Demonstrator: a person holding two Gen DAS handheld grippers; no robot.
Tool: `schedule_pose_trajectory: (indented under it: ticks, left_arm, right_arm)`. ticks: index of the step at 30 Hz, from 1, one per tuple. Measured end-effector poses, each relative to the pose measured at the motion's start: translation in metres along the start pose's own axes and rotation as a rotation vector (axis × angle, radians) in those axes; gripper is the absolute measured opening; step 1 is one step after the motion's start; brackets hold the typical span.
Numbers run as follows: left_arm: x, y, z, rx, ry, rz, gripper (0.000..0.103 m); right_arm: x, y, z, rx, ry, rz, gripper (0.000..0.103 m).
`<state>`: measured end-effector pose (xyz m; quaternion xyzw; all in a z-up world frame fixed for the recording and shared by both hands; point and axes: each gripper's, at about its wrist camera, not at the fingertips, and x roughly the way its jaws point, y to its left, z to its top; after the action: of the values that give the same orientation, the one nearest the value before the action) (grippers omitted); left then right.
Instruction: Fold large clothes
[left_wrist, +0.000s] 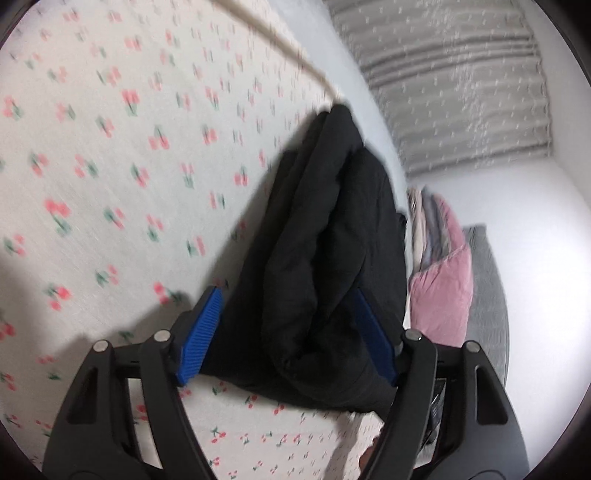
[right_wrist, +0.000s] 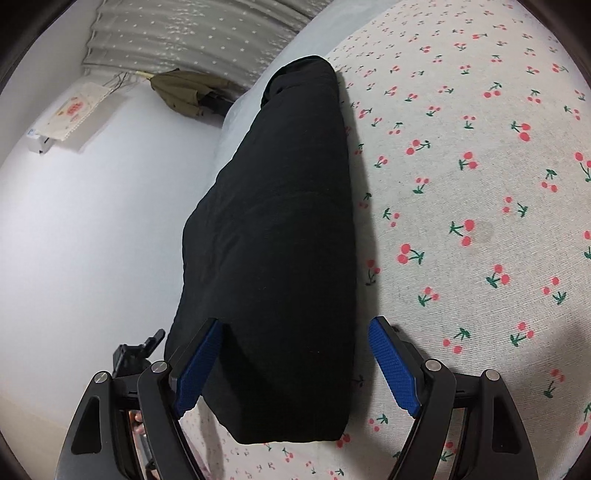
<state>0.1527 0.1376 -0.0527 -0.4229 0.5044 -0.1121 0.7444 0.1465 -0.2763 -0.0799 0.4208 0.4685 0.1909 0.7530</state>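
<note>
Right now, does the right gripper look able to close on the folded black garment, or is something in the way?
Probably yes. The right gripper is open, and the black garment already lies between its blue fingers on the cherry-print sheet. Nothing else sits between them.

A cherry-print sheet (right_wrist: 461, 184) in cream, dotted with red fruit and green stems, covers the bed. Beyond its edge runs a plain white wall (right_wrist: 92, 221). A grey curtain (right_wrist: 177, 33) sprinkled with small white stars hangs in pleats at the far end. An olive cloth (right_wrist: 181, 90) hangs near it. Folded pink and grey bedding (left_wrist: 443, 273) is stacked beside a grey cushion (left_wrist: 487, 302). Light is soft and even.
</note>
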Motion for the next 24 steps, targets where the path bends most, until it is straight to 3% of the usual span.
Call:
schedule_pose_trajectory:
  ticks: [4, 12, 16, 21, 24]
  left_arm:
    - [0.006, -0.003, -0.004, 0.014, -0.024, 0.036, 0.074]
    - [0.012, 0.002, -0.002, -0.01, -0.023, 0.022, 0.077]
    - [0.015, -0.004, -0.005, 0.017, -0.036, 0.055, 0.077]
    - [0.011, -0.018, -0.011, 0.063, -0.085, 0.096, 0.059]
    - [0.013, -0.024, -0.011, 0.095, -0.102, 0.118, 0.058]
  right_arm:
    - [0.002, 0.0, -0.001, 0.015, 0.0, 0.011, 0.083]
    - [0.007, -0.001, -0.003, 0.012, 0.002, 0.041, 0.086]
    - [0.01, 0.004, -0.005, 0.001, -0.006, 0.032, 0.087]
    - [0.011, 0.007, -0.005, -0.015, -0.007, 0.017, 0.088]
    - [0.011, 0.006, -0.004, -0.005, 0.002, 0.024, 0.088]
